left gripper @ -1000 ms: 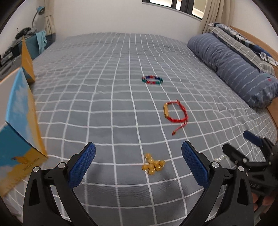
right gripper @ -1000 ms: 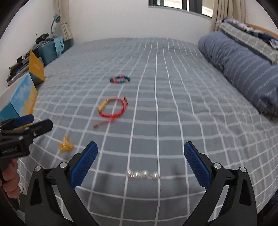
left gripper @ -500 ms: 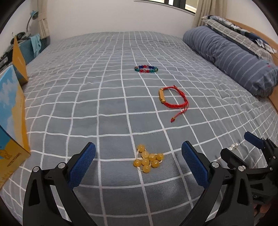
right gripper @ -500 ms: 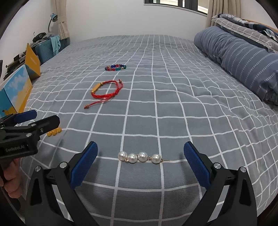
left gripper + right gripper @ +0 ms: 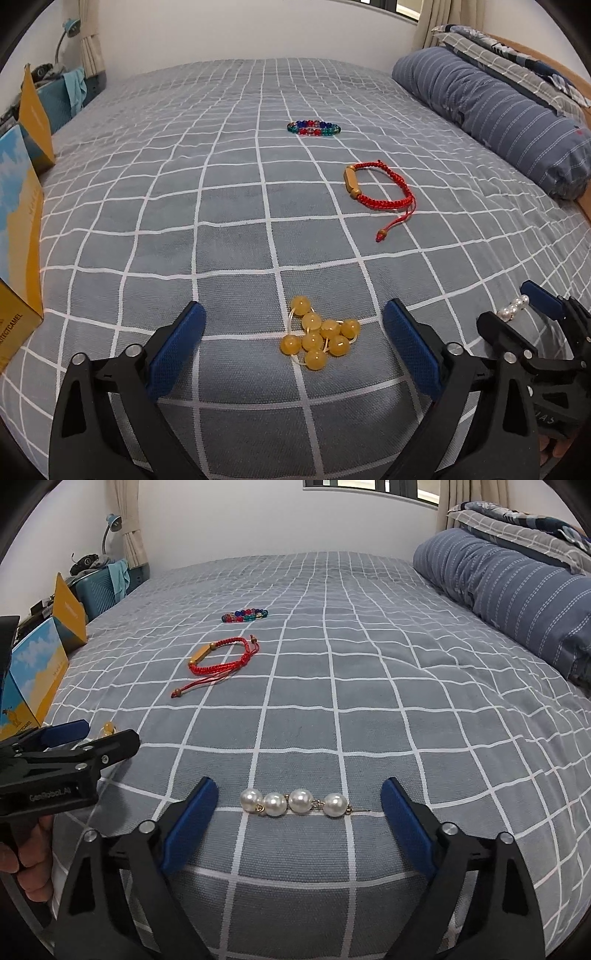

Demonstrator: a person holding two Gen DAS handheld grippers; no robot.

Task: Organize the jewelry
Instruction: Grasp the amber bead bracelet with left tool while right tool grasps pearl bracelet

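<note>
Straddling the near-edge pieces with both claws released, your left gripper (image 5: 291, 332) frames the amber bead bracelet (image 5: 319, 338), your right gripper (image 5: 299, 808) the pearl strand (image 5: 293, 802); next, lower and pinch.

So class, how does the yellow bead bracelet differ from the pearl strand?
The yellow bead bracelet lies bunched in a heap; the pearl strand lies stretched in a straight line. Its beads are amber-yellow; the pearls are white. Both rest on the bedspread, each between an open gripper's fingers.

Box (image 5: 20, 236) beside left claw (image 5: 291, 339).
</note>
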